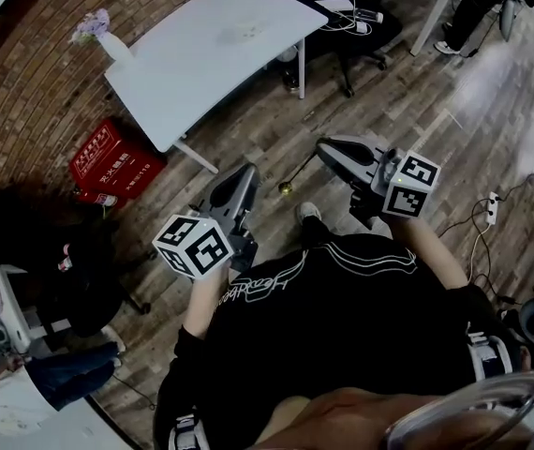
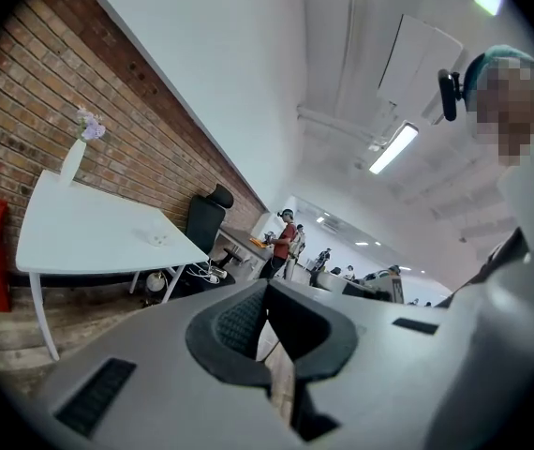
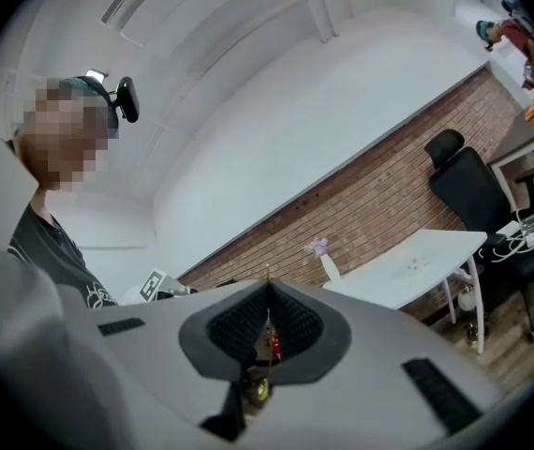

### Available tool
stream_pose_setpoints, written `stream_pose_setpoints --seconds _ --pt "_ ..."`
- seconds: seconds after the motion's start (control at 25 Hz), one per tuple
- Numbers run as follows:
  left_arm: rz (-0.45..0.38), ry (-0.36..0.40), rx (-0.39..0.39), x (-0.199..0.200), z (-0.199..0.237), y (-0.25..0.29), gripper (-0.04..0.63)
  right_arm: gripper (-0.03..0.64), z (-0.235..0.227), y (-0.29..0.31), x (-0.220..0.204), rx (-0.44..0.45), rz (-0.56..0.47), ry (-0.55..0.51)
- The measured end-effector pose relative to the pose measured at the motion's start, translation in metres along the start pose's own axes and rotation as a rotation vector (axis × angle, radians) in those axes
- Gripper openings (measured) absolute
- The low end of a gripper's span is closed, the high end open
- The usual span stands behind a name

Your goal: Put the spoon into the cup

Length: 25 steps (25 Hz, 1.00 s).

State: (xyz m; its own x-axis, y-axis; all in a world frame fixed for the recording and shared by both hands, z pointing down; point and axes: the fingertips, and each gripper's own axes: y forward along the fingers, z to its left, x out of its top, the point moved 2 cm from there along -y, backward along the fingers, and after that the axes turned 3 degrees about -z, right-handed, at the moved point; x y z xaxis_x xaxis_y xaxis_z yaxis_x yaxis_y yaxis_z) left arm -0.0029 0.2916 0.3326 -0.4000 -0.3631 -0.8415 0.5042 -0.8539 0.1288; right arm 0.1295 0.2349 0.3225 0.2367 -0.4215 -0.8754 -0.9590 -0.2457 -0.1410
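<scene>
Spoon (image 1: pixel 295 177) pinched in right claw (image 1: pixel 326 149), left claw (image 1: pixel 242 174) pressed together and empty; no cup visible, worktop (image 1: pixel 201 54) at 11 o'clock, so insertion not yet done.

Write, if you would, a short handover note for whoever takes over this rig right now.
Left claw: shut, nothing in it.
Right claw: shut on the thin gold-coloured metal spoon, whose bowl end sticks out free.
Cup: none clearly in view. A small pale item lies on the white table by the brick wall, too small to identify.
Done: the spoon is in hand.
Left: go to the table, find the cup, and put the spoon in.
</scene>
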Motion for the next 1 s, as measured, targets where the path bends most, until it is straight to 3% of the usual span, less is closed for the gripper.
stream_pose_setpoints --seconds 0.44,0.76,1.0 --pt "0.065 -0.046 0.050 0.037 0.085 0.126 0.005 -0.002 -0.151 0.052 0.043 -0.015 0.001 0.079" --pt "0.076 -0.026 0.065 0.071 0.106 0.205 0.005 -0.002 -0.228 0.068 0.084 -0.005 0.000 0.089" --pt "0.077 -0.037 0.091 0.074 0.129 0.217 0.005 -0.002 -0.254 0.075 0.087 -0.013 -0.006 0.094"
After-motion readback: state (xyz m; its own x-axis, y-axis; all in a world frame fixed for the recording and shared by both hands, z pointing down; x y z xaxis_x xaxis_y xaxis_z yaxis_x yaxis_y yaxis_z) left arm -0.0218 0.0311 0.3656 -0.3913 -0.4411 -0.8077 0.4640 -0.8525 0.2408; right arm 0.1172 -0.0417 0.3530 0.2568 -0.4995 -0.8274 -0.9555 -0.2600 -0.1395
